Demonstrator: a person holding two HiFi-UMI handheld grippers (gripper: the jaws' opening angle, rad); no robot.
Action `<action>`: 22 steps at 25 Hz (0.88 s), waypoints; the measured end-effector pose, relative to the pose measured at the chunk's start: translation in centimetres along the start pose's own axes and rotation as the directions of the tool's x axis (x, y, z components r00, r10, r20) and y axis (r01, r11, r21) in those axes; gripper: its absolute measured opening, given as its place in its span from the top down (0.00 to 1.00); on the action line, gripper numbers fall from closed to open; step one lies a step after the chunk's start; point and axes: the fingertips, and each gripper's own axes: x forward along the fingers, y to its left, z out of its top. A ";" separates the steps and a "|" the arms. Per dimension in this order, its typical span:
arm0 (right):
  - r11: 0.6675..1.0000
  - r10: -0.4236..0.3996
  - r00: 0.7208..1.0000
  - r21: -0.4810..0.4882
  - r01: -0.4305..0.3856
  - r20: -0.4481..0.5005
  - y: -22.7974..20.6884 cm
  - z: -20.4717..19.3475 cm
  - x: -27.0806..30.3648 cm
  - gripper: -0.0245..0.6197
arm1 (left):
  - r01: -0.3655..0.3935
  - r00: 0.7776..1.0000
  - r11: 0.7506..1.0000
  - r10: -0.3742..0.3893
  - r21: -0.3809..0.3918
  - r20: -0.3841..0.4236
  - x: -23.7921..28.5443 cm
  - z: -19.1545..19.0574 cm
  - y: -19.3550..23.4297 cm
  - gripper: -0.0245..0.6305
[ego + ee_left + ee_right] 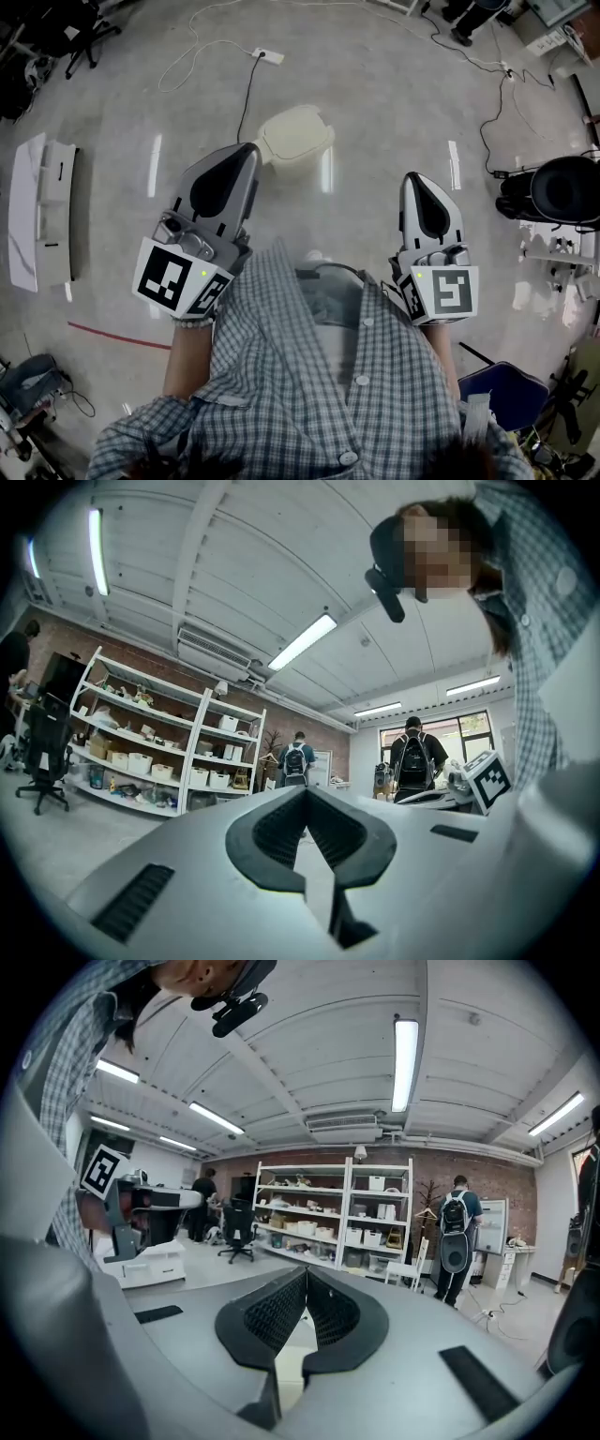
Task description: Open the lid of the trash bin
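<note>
A cream plastic trash bin [296, 134] stands on the glossy grey floor [375, 84], upper centre of the head view. From above only its smooth, rounded top shows, and the lid looks shut. Neither claw touches it.

The left claw [250, 150] points up the frame, its tip just left of the bin and overlapping the bin's edge in the picture. It is grey with black ribbed pads. The left gripper view shows the claw [306, 795] with its tips pressed together and nothing between them. The right claw [412, 178] sits right of centre, well apart from the bin. The right gripper view shows this claw [306, 1274] closed at the tip and empty as well. Each carries a cube with black-and-white square markers, and no lettering can be read.

A blue-and-white checked shirt [309, 394] fills the bottom of the frame. Above the bin lies a white power strip [268, 56]. A white flat panel [42, 211] lies at the left edge, with a thin red line [117, 336] on the floor below it.

Both gripper views look across a room with white shelving [337, 1208] full of boxes against a brick wall. A person with a backpack [456, 1232] stands to the right of the shelving.
</note>
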 end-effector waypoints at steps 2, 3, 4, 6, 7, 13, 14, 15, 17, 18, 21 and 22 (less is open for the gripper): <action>1.000 0.019 1.000 0.002 -0.019 -0.003 -0.8 -0.3 0.4 0.93 | -0.020 1.000 1.000 0.020 -0.004 -0.003 0.5 -0.2 -0.2 0.96; 1.000 0.030 1.000 0.002 -0.030 -0.005 -1.0 -0.4 0.6 0.93 | -0.032 0.999 0.999 0.032 -0.007 -0.005 0.6 -0.3 -0.2 0.96; 0.999 0.042 0.999 0.004 -0.042 -0.008 -1.2 -0.6 0.9 0.93 | -0.046 0.999 0.999 0.046 -0.011 -0.008 0.7 -0.5 -0.1 0.96; 0.998 0.062 0.998 0.011 -0.061 -0.015 -1.5 -1.1 1.4 0.93 | -0.072 0.997 0.997 0.072 -0.018 -0.016 0.8 -0.9 -0.1 0.96; 0.998 0.068 0.997 0.016 -0.068 -0.019 -1.6 -1.4 1.5 0.93 | -0.081 0.997 0.997 0.080 -0.019 -0.020 0.8 -1.0 -0.2 0.96; 0.994 0.103 0.994 0.034 -0.101 -0.046 -1.4 -2.7 2.1 0.93 | -0.109 0.992 0.994 0.108 -0.012 -0.061 0.2 -2.0 -0.5 0.96; 0.994 0.108 0.993 0.034 -0.106 -0.050 -1.3 -2.9 2.3 0.93 | -0.113 0.991 0.994 0.112 -0.014 -0.067 0.2 -2.3 -0.4 0.96; 0.993 0.112 0.992 0.034 -0.110 -0.054 -1.3 -3.1 2.4 0.93 | -0.116 0.991 0.993 0.114 -0.019 -0.074 0.1 -2.5 -0.3 0.96; 0.993 0.114 0.991 0.037 -0.112 -0.064 -1.2 -3.6 2.5 0.93 | -0.120 0.989 0.992 0.117 -0.029 -0.088 0.2 -3.1 -0.1 0.96; 0.993 0.113 0.991 0.040 -0.110 -0.071 -1.2 -3.9 2.5 0.93 | -0.121 0.989 0.992 0.117 -0.033 -0.093 0.3 -3.3 0.1 0.96; 0.994 0.103 0.990 0.055 -0.098 -0.093 -1.6 -4.7 3.0 0.93 | -0.115 0.989 0.993 0.111 -0.040 -0.099 1.1 -3.7 0.7 0.96; 0.994 0.099 0.990 0.059 -0.093 -0.097 -1.8 -4.8 3.3 0.93 | -0.112 0.989 0.993 0.107 -0.042 -0.099 1.4 -3.8 1.0 0.96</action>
